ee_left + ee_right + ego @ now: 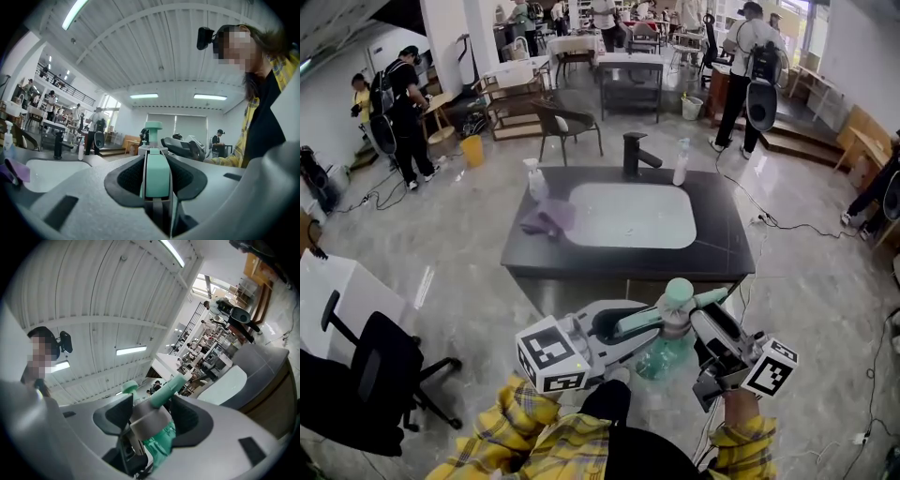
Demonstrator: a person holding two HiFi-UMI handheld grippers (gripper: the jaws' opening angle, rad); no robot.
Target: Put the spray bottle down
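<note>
Right claw point(149, 414) clamped on the grey collar of the spray bottle point(667, 354). Left claw point(157, 171) closed on its mint trigger lever. Bottle held in air between both claws, short of the dark counter point(727, 246) with white basin point(628, 217).

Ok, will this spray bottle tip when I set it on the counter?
Possibly tippy: the bottle carries a bulky pump head up top. Its translucent plastic body suggests light weight, so it may skid if nudged.

Translucent green spray bottle point(664, 354), mint head, upright, midair.
</note>
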